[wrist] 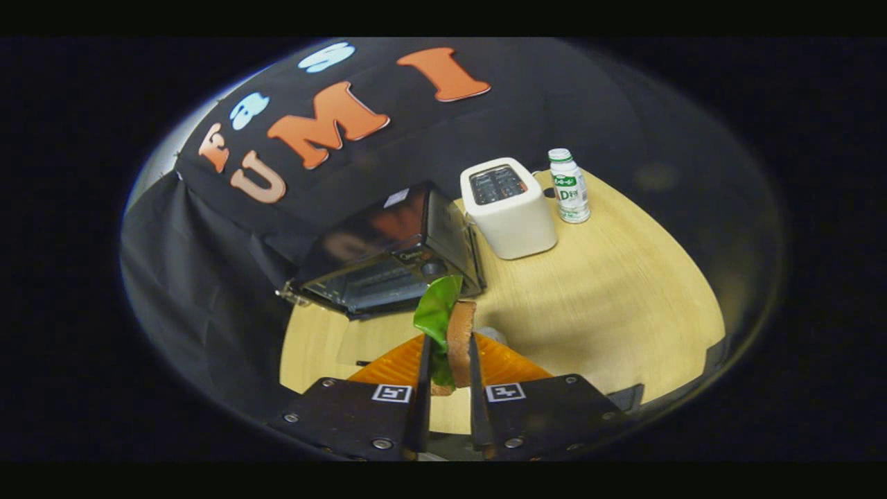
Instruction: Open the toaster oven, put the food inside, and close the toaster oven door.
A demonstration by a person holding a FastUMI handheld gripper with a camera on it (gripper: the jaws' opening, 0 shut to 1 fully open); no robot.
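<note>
Sandwich [457,339], bread slice with a lettuce leaf, is pinched upright between the closed fingers of the gripper [449,384], lifted above the wooden table [610,305]. Toaster oven [388,260] lies just beyond at 11 o'clock, door apparently down, ready for loading. Gripper tilts downward toward it. White toaster [509,208] and bottle [569,186] sit at 1 o'clock.

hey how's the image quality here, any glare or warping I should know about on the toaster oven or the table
Gripper view: strong fisheye warping bends the table edge into a curve. The toaster oven has a glossy top mirroring the booth wall, so its surface is hard to read. The white toaster and bottle look fairly sharp. The gripper has its jaws shut on the sandwich, which is close and slightly soft.
</note>
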